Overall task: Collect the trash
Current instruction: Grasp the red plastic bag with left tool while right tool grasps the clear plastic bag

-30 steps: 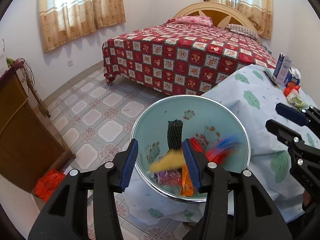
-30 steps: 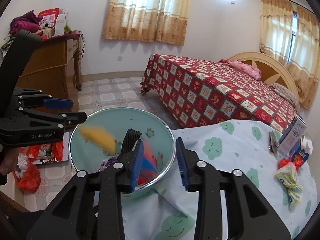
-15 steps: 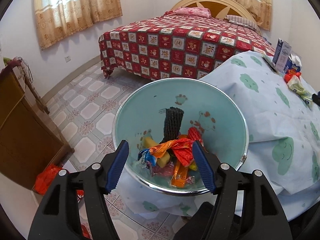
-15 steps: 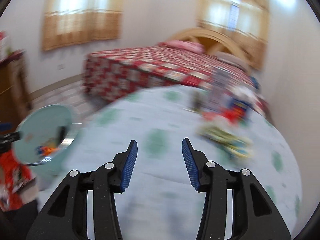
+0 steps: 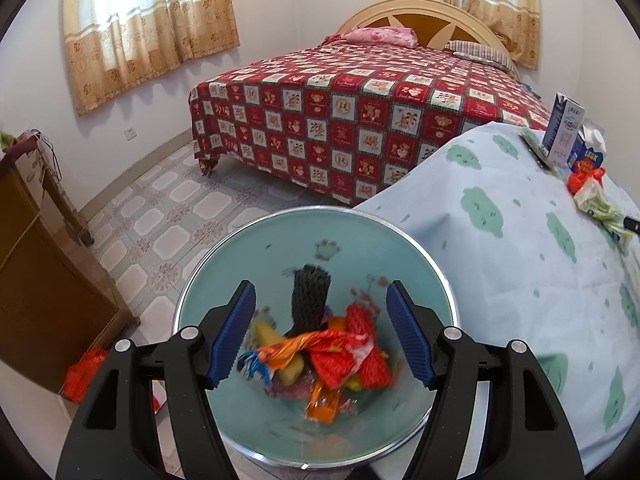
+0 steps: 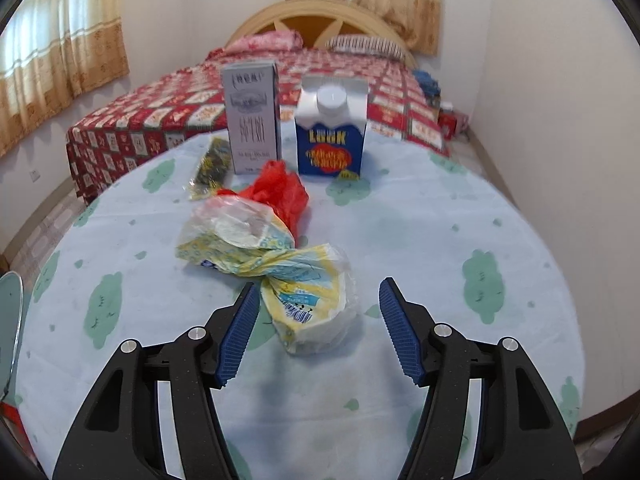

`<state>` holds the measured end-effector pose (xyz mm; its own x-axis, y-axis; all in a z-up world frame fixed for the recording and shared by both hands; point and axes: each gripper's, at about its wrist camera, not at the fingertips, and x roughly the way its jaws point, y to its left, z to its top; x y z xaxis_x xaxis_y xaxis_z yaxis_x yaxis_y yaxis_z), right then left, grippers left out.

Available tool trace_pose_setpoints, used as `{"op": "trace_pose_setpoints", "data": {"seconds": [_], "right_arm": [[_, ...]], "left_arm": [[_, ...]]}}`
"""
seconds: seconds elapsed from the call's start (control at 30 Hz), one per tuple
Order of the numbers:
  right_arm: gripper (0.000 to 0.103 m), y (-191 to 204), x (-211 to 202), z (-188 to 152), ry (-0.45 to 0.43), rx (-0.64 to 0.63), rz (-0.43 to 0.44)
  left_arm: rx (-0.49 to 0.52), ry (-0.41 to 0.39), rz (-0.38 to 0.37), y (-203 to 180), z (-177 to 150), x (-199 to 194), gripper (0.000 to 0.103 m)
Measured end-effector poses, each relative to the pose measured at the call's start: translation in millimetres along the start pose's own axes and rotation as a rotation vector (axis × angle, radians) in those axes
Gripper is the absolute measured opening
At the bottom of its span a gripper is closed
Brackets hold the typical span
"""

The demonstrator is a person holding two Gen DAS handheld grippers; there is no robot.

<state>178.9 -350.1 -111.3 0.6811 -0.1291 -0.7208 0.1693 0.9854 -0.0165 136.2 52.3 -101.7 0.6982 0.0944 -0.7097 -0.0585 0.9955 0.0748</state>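
Observation:
A teal bin (image 5: 360,240) with a metal rim stands by the table and holds a black foam net (image 5: 310,296) and orange and red wrappers (image 5: 340,356). My left gripper (image 5: 319,292) hangs open above it with nothing between its fingers. On the table, a crumpled yellow-white plastic bag (image 6: 280,276) lies just ahead of my right gripper (image 6: 318,286). That gripper's jaws are opening, and the bag's near end sits between the fingers without touching the pads. Behind the bag are a red plastic bag (image 6: 280,192), a dark wrapper (image 6: 210,168), a grey carton (image 6: 252,120) and a blue carton (image 6: 332,136).
The round table (image 6: 480,220) wears a pale blue cloth with green clouds. The bin's rim (image 6: 10,320) shows at its left edge. A bed (image 5: 360,112) stands beyond it, a wooden cabinet (image 5: 40,288) at the left, and a red bag (image 5: 86,372) on the tiled floor.
The right gripper swung from over the bin to the table trash and its jaws widened. A yellow piece and wrappers dropped into the bin. The left jaws widened and moved closer over the bin.

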Motion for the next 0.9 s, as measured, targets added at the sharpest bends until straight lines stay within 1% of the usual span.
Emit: {"op": "trace_pose_setpoints", "data": {"seconds": [0.03,0.07,0.13,0.17,0.2,0.3,0.43,0.53,0.6,0.63,0.7,0.73,0.9], "right_arm": [[0.053,-4,7,0,0.040,0.017,0.045],[0.046,-7,10,0,0.051,0.018,0.052],[0.041,-8,11,-1,0.055,0.011,0.062],[0.035,-10,11,-1,0.061,0.014,0.079],[0.031,-11,11,-1,0.063,0.012,0.082],[0.024,-10,7,-6,0.068,-0.004,0.104],[0.021,-6,-6,-13,0.046,-0.021,0.139],[0.021,-11,-22,-15,0.006,-0.002,0.164],[0.021,-20,-34,-14,-0.028,0.017,0.162],[0.021,-31,-43,-13,-0.054,0.038,0.149],[0.021,-44,-50,-10,-0.080,0.053,0.111],[0.021,-57,-54,-8,-0.098,0.061,0.064],[0.021,-102,-54,-8,-0.111,0.151,-0.002]], "left_arm": [[-0.001,0.001,-0.002,-3,4,2,0.067],[0.000,0.001,-0.002,-5,6,4,0.067],[0.001,0.002,-0.007,-10,12,7,0.067],[0.002,0.001,-0.008,-11,14,7,0.067],[0.005,0.001,-0.011,-14,18,8,0.067],[0.017,0.001,-0.023,-24,25,9,0.067],[0.048,-0.004,-0.051,-46,34,7,0.067],[0.088,-0.016,-0.080,-72,44,4,0.067],[0.111,-0.020,-0.098,-89,49,2,0.067],[0.122,-0.022,-0.107,-98,52,3,0.067],[0.151,-0.025,-0.130,-121,59,3,0.067],[0.163,-0.027,-0.138,-131,62,4,0.067],[0.215,-0.026,-0.194,-191,75,11,0.067]]}}
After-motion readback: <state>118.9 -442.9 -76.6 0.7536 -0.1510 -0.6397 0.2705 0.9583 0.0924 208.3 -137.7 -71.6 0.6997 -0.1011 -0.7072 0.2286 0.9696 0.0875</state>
